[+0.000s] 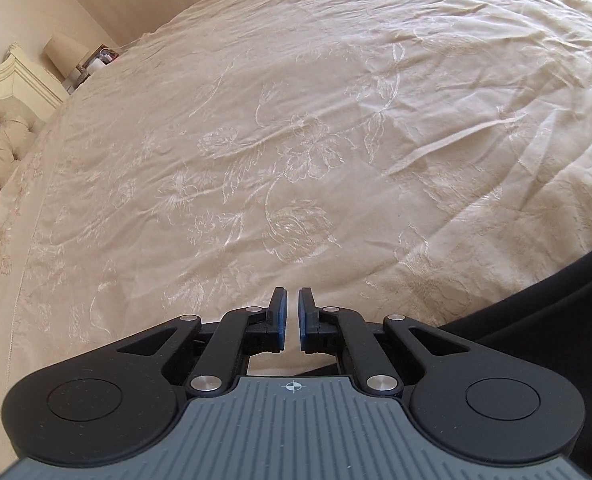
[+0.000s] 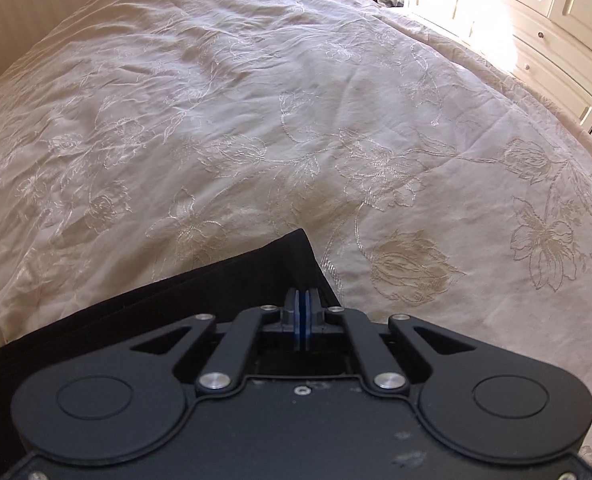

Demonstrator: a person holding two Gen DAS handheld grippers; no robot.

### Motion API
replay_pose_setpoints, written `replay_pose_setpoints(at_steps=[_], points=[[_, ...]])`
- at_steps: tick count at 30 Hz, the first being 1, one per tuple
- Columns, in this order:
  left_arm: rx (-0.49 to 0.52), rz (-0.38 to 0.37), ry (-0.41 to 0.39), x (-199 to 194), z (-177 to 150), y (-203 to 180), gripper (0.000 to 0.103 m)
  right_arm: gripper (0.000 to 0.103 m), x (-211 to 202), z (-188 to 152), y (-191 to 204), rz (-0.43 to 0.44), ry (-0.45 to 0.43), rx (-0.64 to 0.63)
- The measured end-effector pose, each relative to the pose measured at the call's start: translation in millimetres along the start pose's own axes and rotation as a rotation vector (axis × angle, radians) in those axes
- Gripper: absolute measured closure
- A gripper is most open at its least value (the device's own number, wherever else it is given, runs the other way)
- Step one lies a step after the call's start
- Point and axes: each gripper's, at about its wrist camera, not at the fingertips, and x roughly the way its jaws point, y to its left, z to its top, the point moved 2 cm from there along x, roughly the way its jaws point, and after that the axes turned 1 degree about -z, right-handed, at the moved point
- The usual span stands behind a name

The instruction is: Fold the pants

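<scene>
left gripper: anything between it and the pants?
Nothing visible. The left gripper hangs open over bare bedspread; the black pants lie just to its right, with only flat cover between. The right gripper is shut above the pants' edge; whether it pinches fabric is unclear.

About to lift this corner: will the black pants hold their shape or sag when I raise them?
Probably sag: the black pants lie flat in thin layers on the bedspread, so they look floppy. The fabric looks smooth, so it may slide over the bedspread when dragged. The right gripper looks shut; whether it pinches cloth is unclear.
</scene>
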Motion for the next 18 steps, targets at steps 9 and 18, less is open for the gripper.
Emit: replay_pose_setpoints(at_steps=[9, 18], points=[[-0.087, -0.014, 0.086, -34, -38, 6, 0.094, 0.079, -48, 0, 60, 0.173, -0.122, -0.166], [-0.207, -0.091, 0.197, -81, -110, -9, 0.094, 0.078, -57, -37, 174, 0.519, -0.025, -0.523]])
